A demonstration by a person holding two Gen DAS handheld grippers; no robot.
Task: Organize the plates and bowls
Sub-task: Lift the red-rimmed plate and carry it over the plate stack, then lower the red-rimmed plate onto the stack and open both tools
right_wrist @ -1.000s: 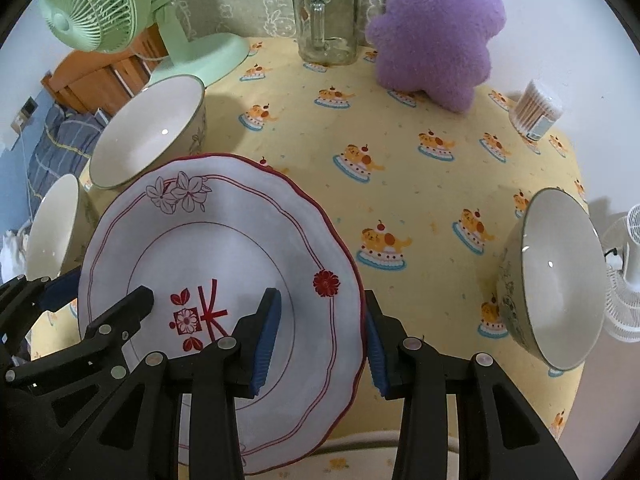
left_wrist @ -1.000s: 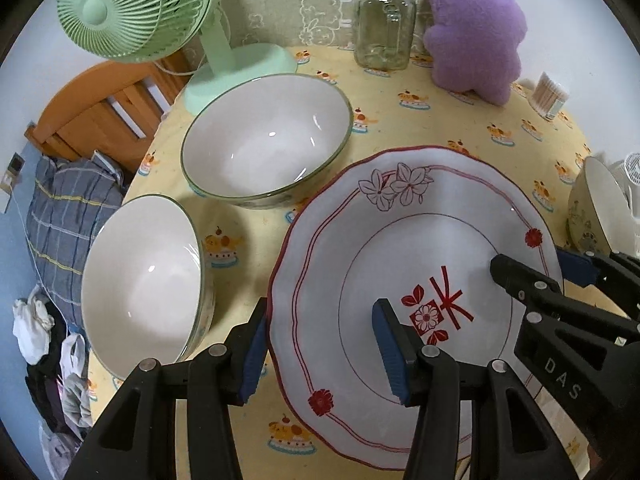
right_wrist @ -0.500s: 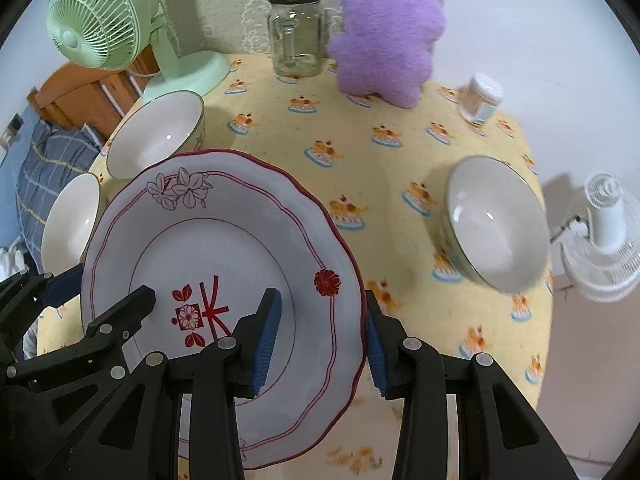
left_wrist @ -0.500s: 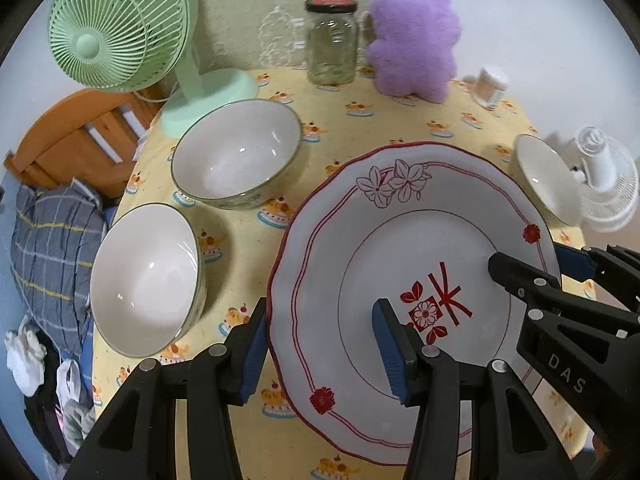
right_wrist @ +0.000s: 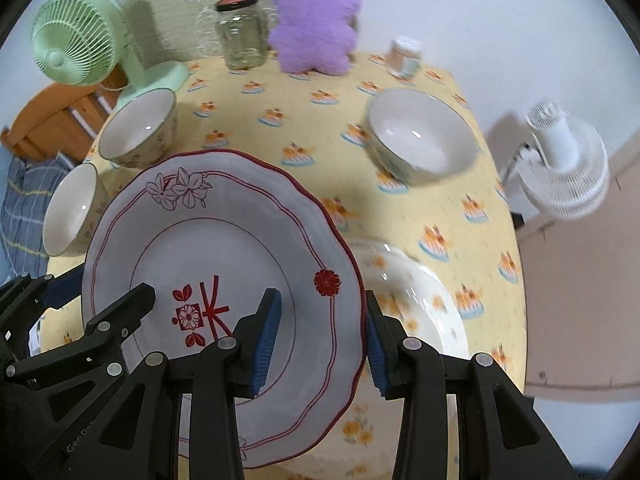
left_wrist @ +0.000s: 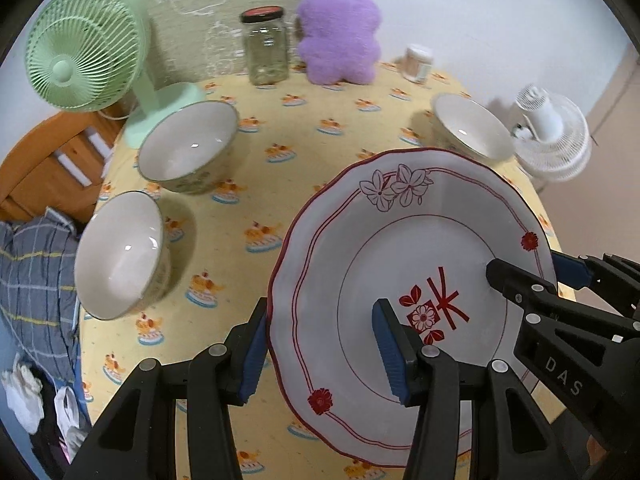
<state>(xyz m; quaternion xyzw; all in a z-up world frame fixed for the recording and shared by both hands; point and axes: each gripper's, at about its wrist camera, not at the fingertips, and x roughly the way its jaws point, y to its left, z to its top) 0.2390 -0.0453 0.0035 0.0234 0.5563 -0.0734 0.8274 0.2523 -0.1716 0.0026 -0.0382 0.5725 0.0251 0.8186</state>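
Observation:
A white plate with a red scalloped rim and red flower marks [left_wrist: 400, 240] [right_wrist: 224, 240] hangs tilted above the yellow table [left_wrist: 280, 128]. My left gripper [left_wrist: 320, 344] is shut on its left rim. My right gripper [right_wrist: 320, 336] is shut on its right rim. Each gripper also shows in the other's view: the right gripper [left_wrist: 552, 280] and the left gripper [right_wrist: 80, 296]. Two white bowls [left_wrist: 188, 148] [left_wrist: 120, 256] stand at the table's left and a third bowl [right_wrist: 420, 132] at the right. A second plate with orange flowers [right_wrist: 420, 292] lies on the table under the held plate's right side.
Along the back stand a green fan [left_wrist: 80, 52], a glass jar [left_wrist: 266, 48], a purple plush toy [left_wrist: 340, 28] and a small container [left_wrist: 418, 62]. A white fan [right_wrist: 564, 164] is beyond the right table edge. A wooden chair [left_wrist: 36, 168] and plaid cloth [left_wrist: 32, 280] are at the left.
Both grippers have risen with the plate and shifted right, away from the two left bowls. The right bowl, the white fan and the flowered plate below have come into view.

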